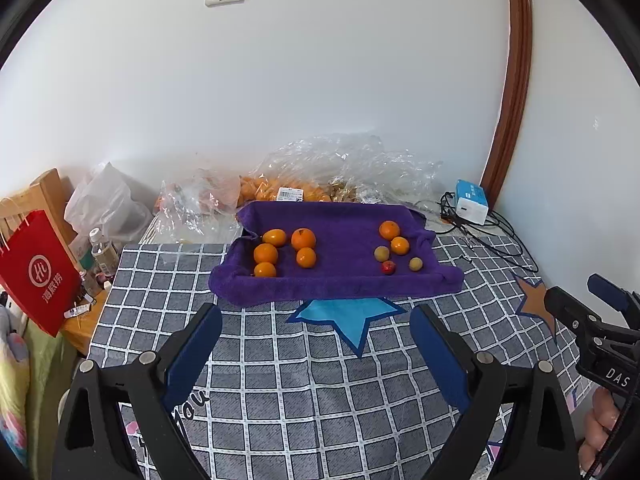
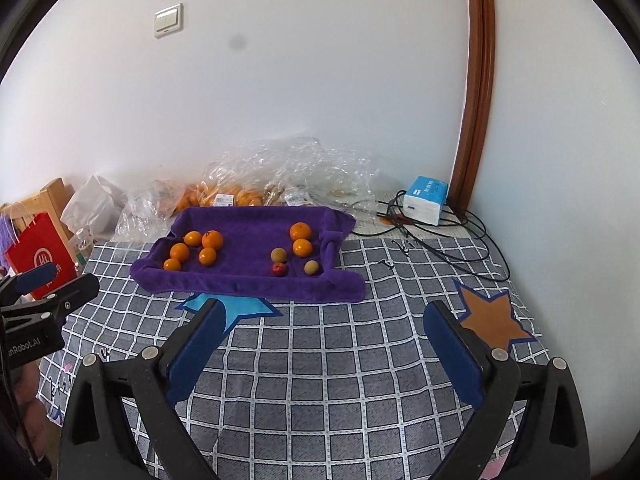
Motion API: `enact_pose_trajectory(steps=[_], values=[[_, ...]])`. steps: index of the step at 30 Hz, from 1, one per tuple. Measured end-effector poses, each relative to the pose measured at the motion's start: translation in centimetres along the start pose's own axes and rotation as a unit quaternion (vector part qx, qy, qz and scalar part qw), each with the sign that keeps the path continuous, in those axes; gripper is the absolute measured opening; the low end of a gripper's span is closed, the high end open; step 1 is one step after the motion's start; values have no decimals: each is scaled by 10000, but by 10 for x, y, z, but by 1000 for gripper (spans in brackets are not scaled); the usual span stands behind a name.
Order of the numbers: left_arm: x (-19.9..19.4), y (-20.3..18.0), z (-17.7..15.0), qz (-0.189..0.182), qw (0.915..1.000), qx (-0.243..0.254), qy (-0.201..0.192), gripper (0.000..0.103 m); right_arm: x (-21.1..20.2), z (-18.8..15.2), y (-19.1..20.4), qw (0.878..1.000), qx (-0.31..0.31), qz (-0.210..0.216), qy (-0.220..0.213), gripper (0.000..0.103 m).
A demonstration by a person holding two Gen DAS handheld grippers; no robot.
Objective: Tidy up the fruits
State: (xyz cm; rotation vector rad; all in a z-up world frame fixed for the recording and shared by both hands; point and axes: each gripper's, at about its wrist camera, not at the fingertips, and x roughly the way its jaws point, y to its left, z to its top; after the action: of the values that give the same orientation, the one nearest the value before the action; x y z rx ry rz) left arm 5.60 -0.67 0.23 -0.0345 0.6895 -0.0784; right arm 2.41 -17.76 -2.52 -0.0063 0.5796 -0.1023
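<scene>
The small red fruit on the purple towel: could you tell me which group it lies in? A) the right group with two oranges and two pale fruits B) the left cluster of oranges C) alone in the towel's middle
A: the small red fruit lies in the right group between the two pale fruits on the purple towel.

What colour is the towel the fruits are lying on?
Purple. The towel shows best in the left wrist view.

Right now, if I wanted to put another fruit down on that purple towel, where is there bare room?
The widest bare stretch of the purple towel lies in its middle, between the cluster of five oranges on the left and the mixed fruits on the right. The checkered cloth in front, near both open grippers, is also bare. Behind the towel, plastic bags crowd the wall.
</scene>
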Motion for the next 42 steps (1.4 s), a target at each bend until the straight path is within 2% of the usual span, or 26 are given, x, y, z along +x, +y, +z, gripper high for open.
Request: enact_pose_trajectory(steps=[42], values=[[-5,7,-11,-9,10000,-54,33,95,-4,-11,13,9999,-98,-28,-31,99]])
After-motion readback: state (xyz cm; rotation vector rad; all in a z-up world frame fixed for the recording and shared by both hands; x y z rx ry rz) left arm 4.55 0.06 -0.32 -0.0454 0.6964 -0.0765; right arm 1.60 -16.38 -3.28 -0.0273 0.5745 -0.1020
